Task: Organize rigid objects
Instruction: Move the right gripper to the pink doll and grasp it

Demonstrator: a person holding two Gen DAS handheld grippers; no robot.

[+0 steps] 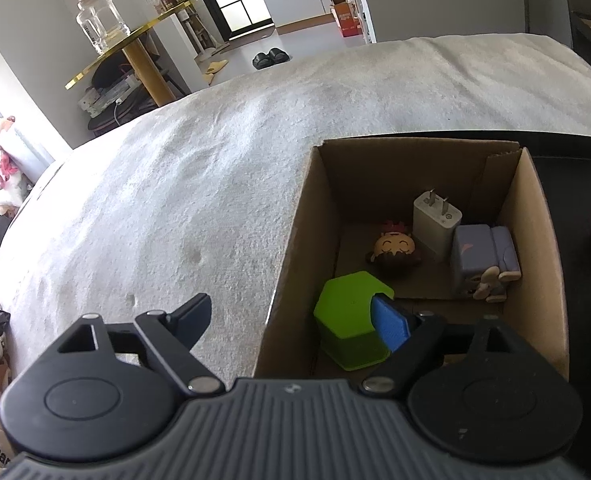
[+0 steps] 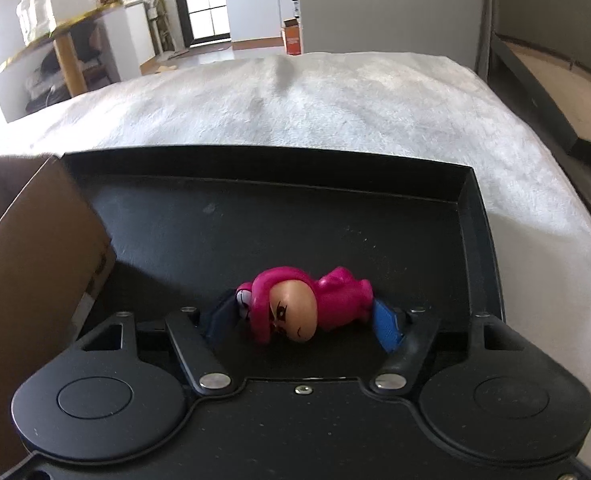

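So the left gripper (image 1: 295, 320) is hanging over the near-left corner of the cardboard box (image 1: 527, 216), fingers spread wide with nothing between them. One finger sits outside the box wall over the white blanket (image 1: 183, 184), and the blue-padded one is inside, right up against the green hexagon block (image 1: 347, 328); can't tell if it's actually touching. Also in the box: a little smiling doll head (image 1: 395, 250) lying on the floor of it, a white charger plug (image 1: 435, 220) standing with prongs up toward the back, and a purple box-shaped toy (image 1: 483, 260) just beside the plug on the right, with a small tan figure at its base.

The right gripper (image 2: 305, 316) is down in the black tray (image 2: 467, 200), which sits on the blanket with the cardboard box just beside it on the left. Its fingers are closed in on either side of a pink hooded figurine (image 2: 307, 304) lying on its side on the tray floor, face toward the camera. Looks like both pads are touching it, so it's gripped.
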